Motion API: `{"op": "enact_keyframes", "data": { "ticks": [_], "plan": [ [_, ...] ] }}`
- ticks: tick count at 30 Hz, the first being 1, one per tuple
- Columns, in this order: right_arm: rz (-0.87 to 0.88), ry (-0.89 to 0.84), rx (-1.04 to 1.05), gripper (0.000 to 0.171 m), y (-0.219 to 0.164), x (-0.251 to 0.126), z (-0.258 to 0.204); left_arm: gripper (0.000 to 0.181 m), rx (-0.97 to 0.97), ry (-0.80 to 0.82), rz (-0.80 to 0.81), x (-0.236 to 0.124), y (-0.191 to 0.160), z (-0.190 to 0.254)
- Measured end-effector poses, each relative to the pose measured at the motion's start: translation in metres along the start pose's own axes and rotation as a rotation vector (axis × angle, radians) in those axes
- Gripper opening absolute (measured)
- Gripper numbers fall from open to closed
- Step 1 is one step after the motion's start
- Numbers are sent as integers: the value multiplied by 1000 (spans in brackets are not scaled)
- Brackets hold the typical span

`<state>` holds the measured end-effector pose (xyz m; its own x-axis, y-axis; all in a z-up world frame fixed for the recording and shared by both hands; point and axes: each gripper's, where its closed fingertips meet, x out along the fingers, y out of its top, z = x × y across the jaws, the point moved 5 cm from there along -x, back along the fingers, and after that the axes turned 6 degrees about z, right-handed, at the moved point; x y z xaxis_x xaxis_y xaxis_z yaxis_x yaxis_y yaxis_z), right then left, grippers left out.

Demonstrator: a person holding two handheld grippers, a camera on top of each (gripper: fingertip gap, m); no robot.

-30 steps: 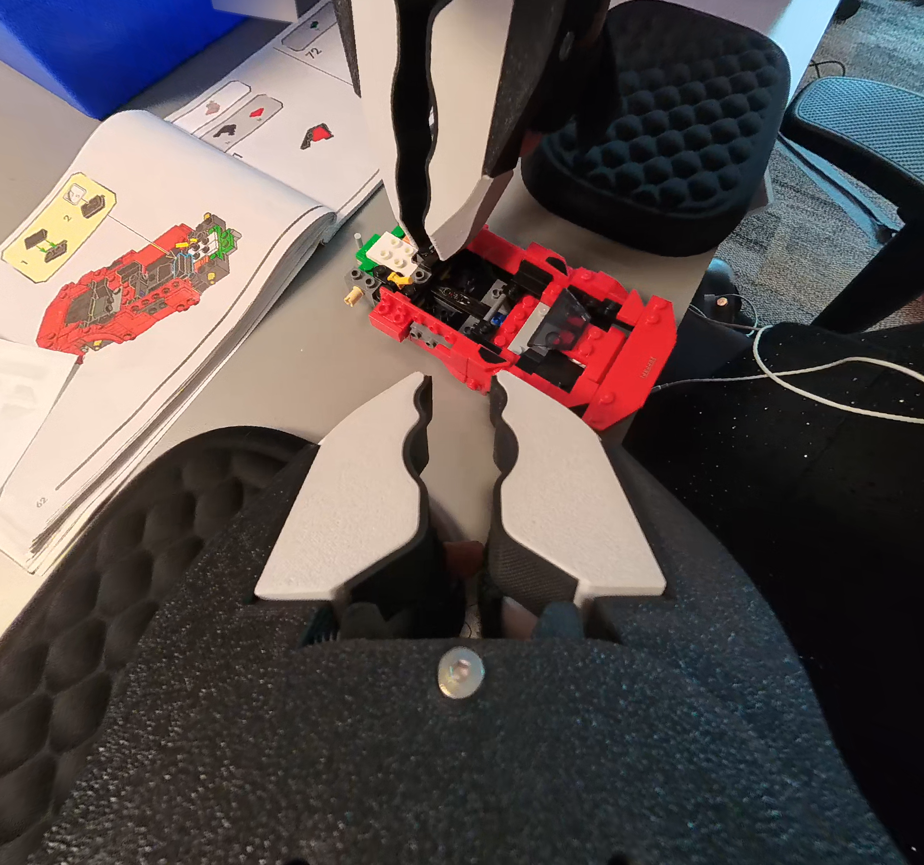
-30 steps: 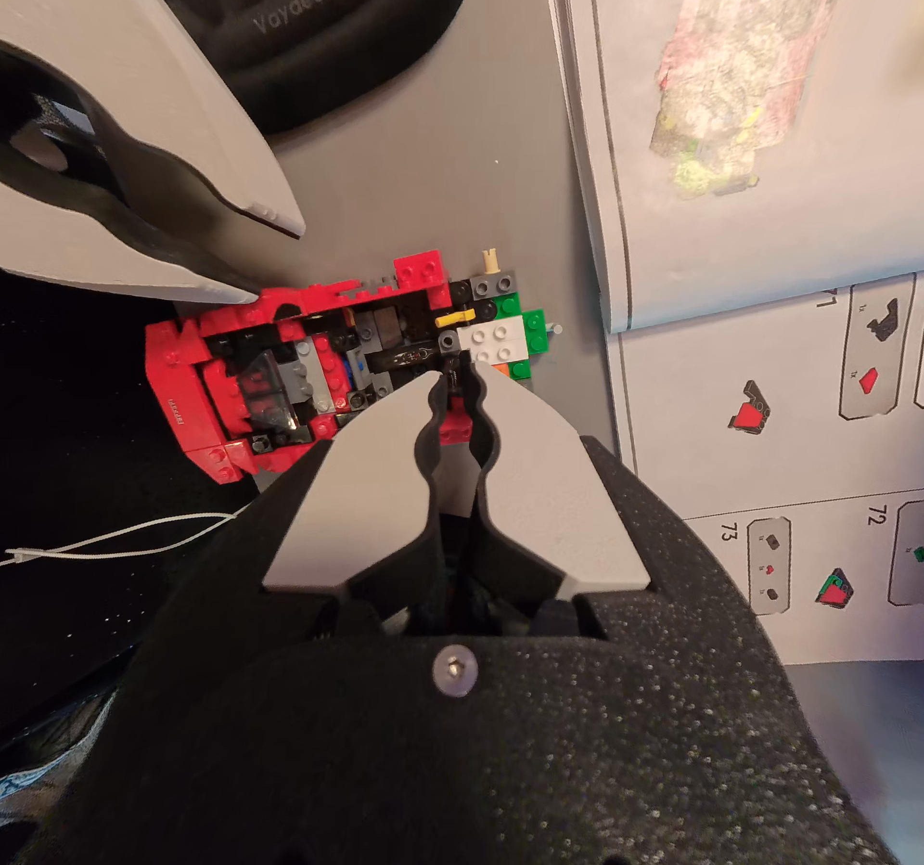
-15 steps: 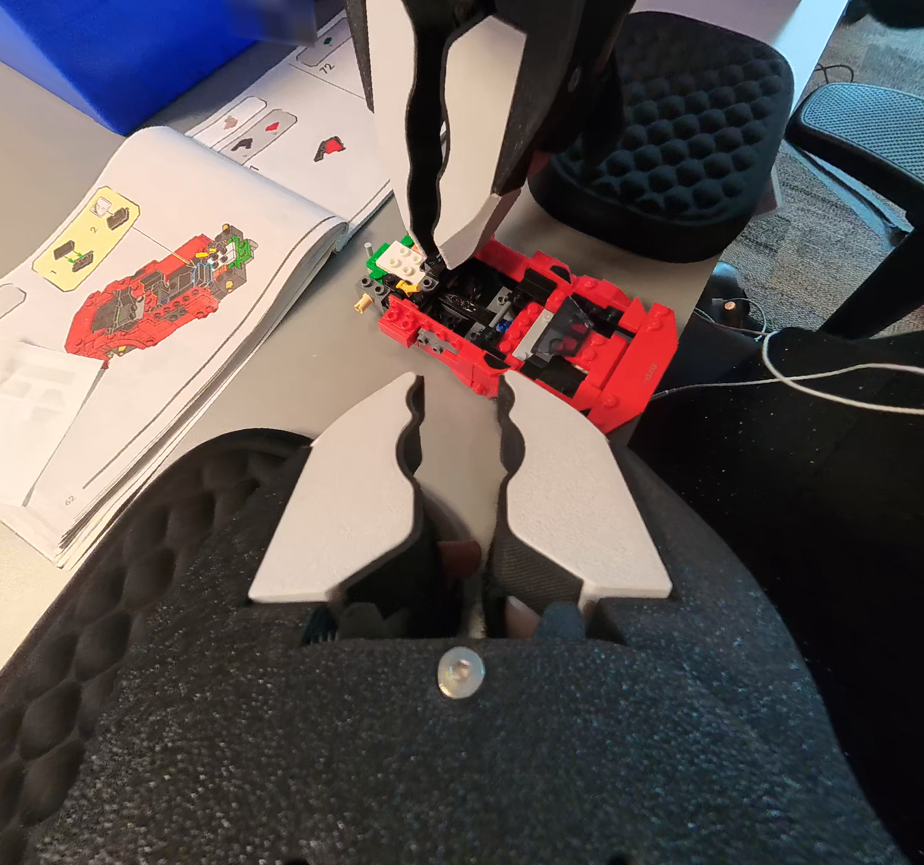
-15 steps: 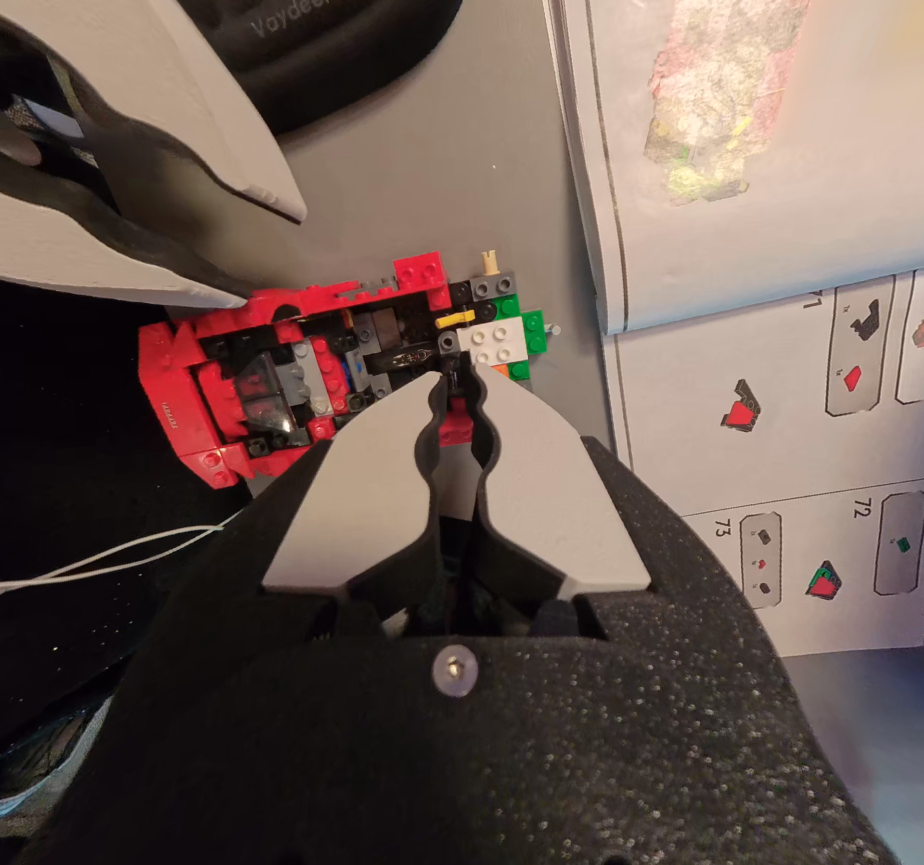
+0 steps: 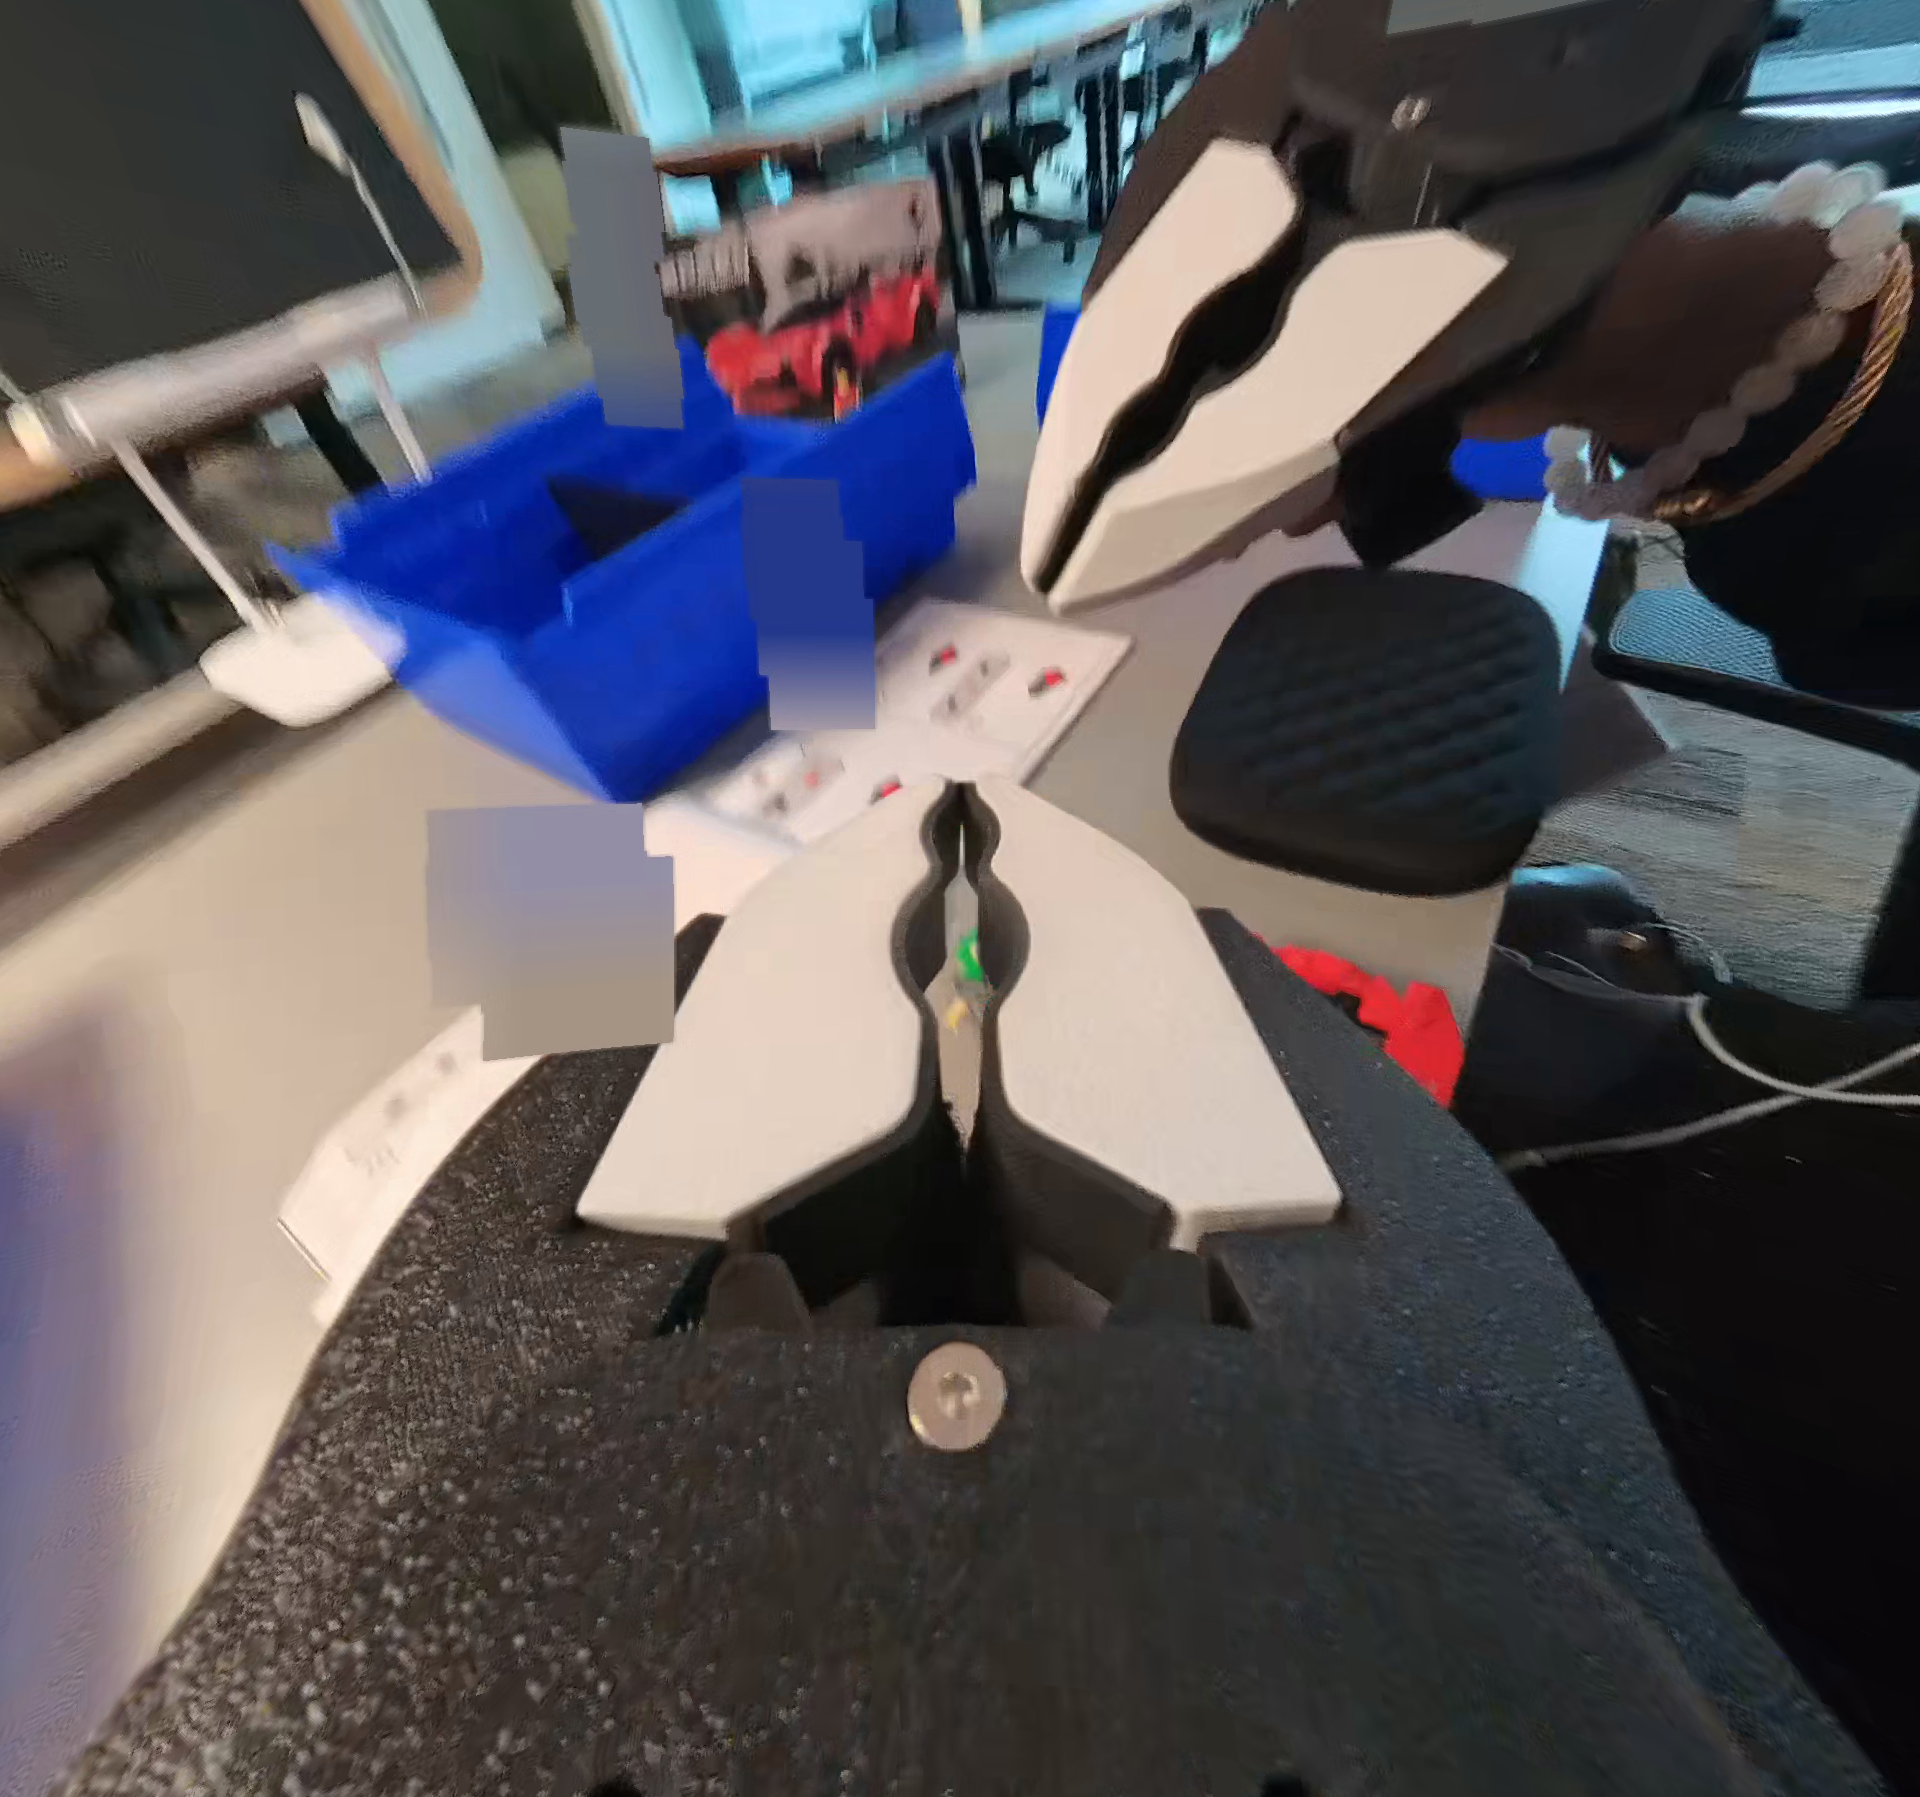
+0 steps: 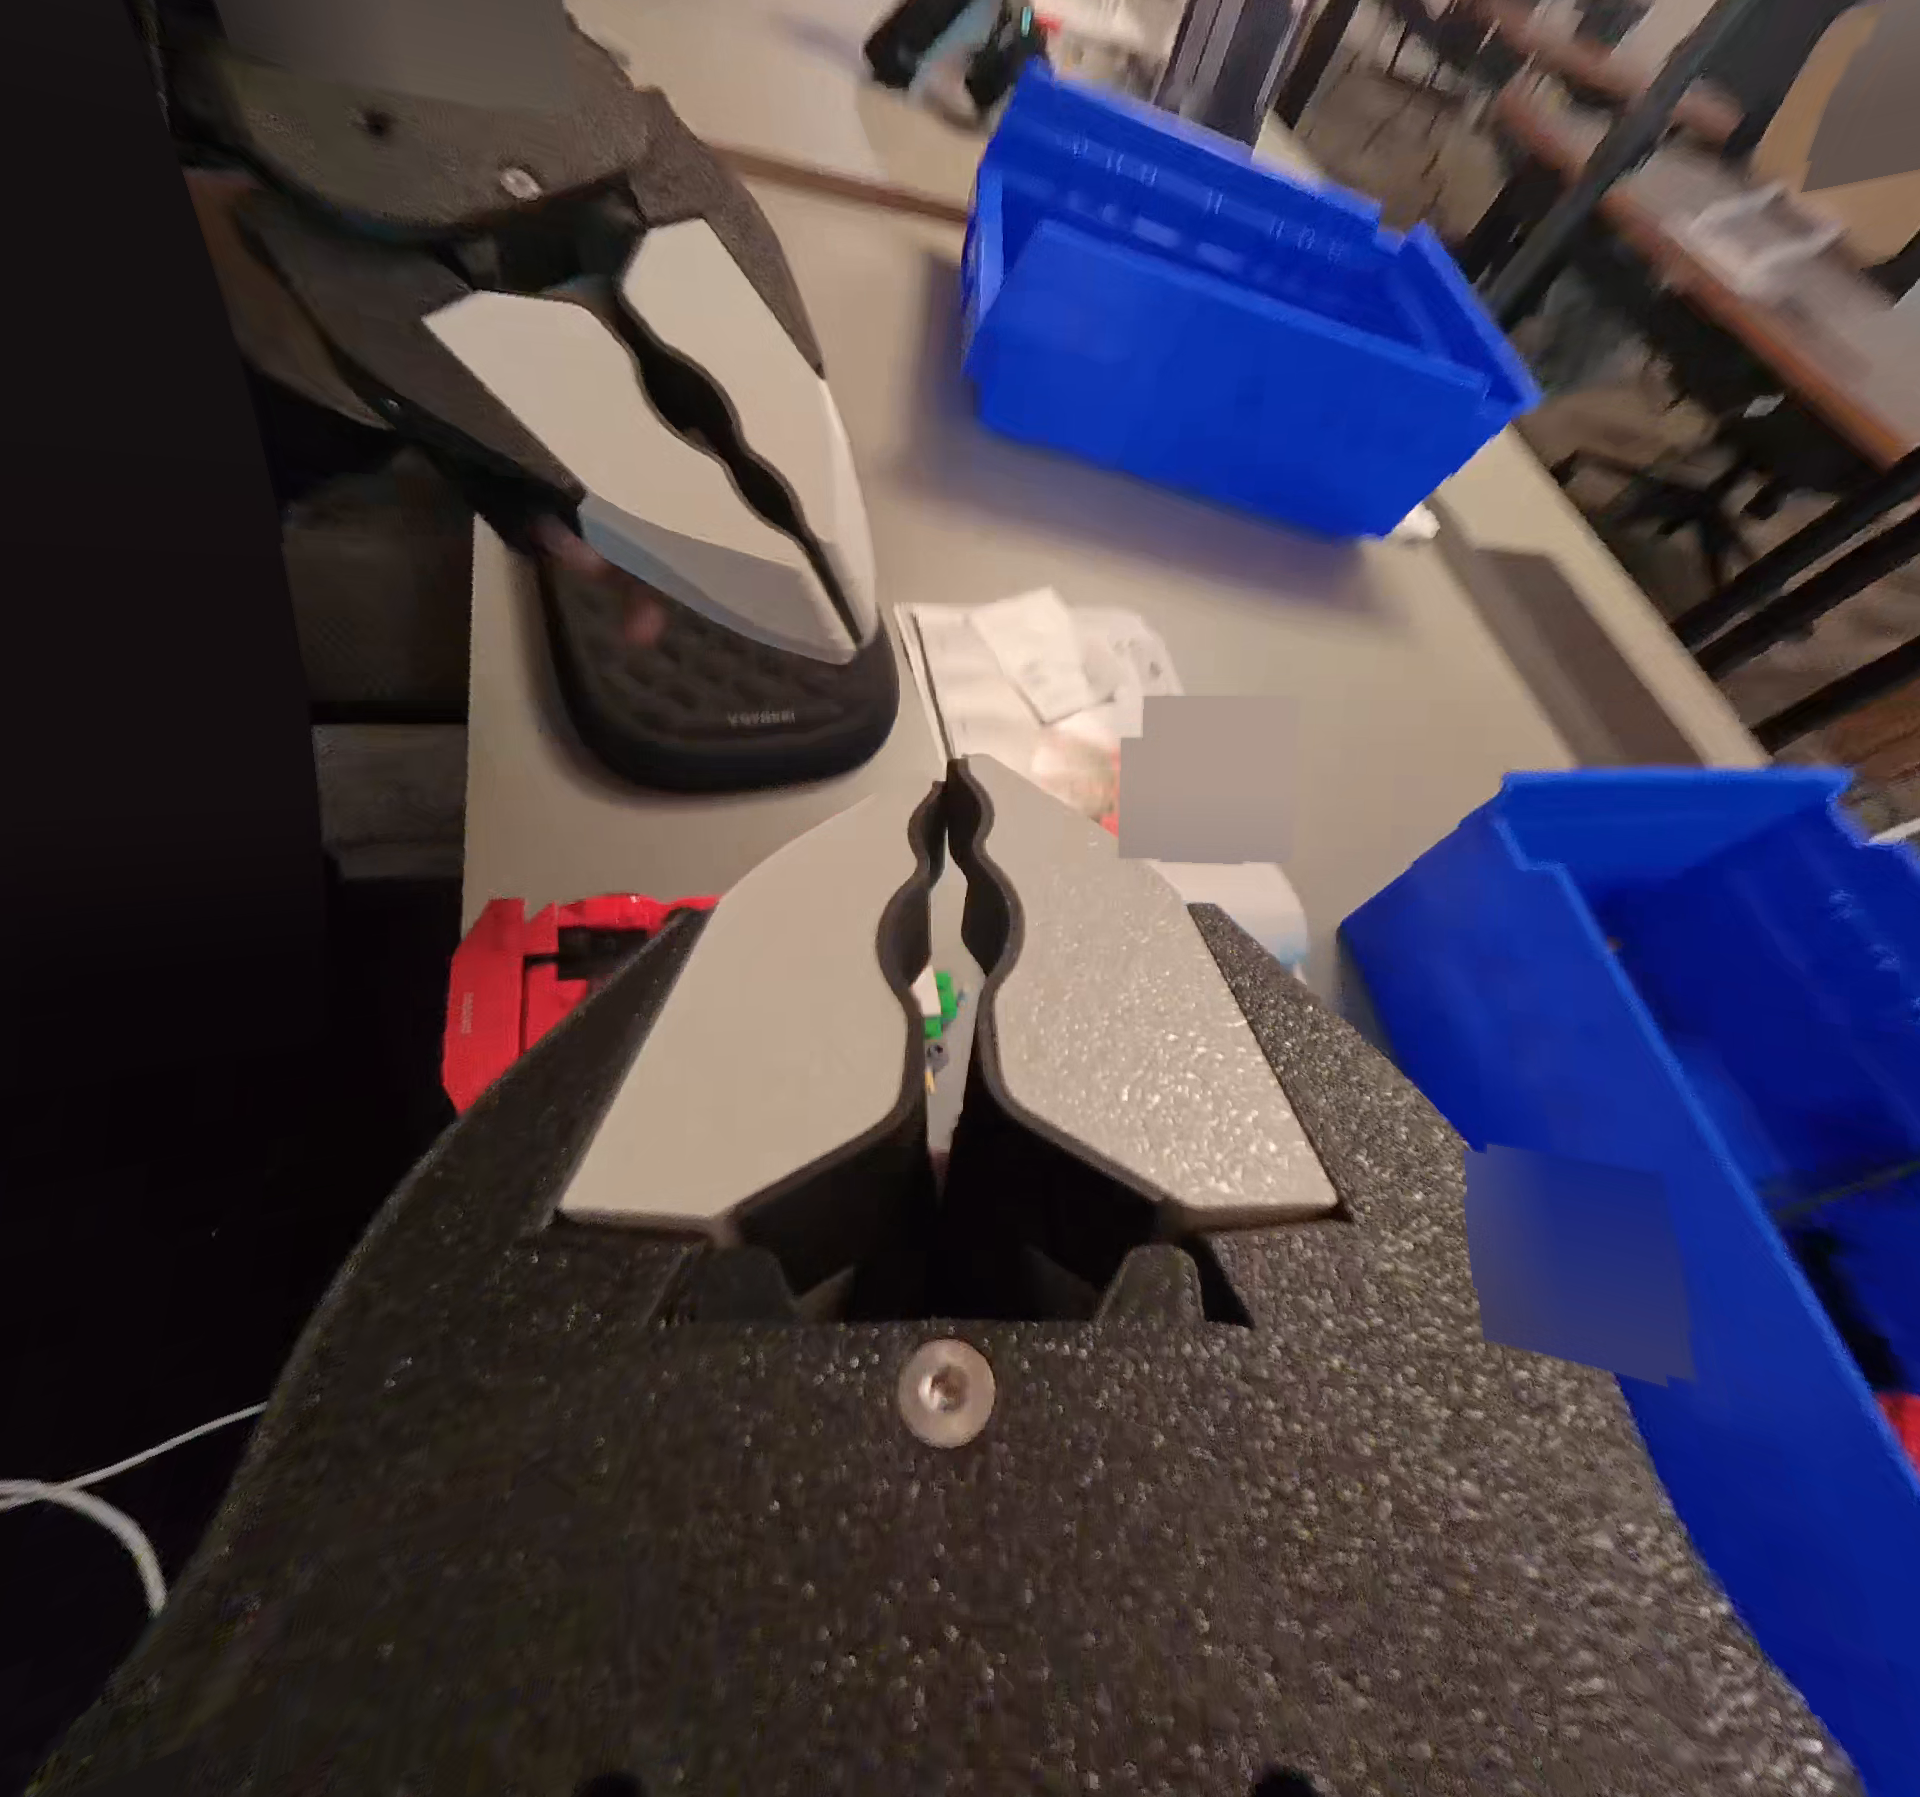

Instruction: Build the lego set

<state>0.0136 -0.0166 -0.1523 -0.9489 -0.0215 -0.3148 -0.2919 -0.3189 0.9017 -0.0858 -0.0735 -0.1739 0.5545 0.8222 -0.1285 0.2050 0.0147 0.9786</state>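
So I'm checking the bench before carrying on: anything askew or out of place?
The red lego car sits at the table's near edge, its end at or past the lip, so it could fall. Nothing else stands out.

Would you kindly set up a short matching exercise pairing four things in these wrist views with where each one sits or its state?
Things:
1. red lego car
2. black cushioned pad
3. instruction booklet
4. left gripper

Places or states:
A. lying open on the desk, near the blue bins
B. fingers closed together, holding nothing
C. mostly hidden below the gripper bodies, at the desk's near edge
D. on the desk corner beside the chair

Pairs: 1-C, 2-D, 3-A, 4-B
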Motion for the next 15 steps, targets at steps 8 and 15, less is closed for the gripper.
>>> {"op": "enact_keyframes", "data": {
  "ticks": [8,15],
  "plan": [
    [269,-85,-177,0,47,-36,-9,0,364,-22,305,4,68,10],
    [402,-182,-186,0,64,-62,9,0,428,-45,378,2,93,10]
  ]
}}
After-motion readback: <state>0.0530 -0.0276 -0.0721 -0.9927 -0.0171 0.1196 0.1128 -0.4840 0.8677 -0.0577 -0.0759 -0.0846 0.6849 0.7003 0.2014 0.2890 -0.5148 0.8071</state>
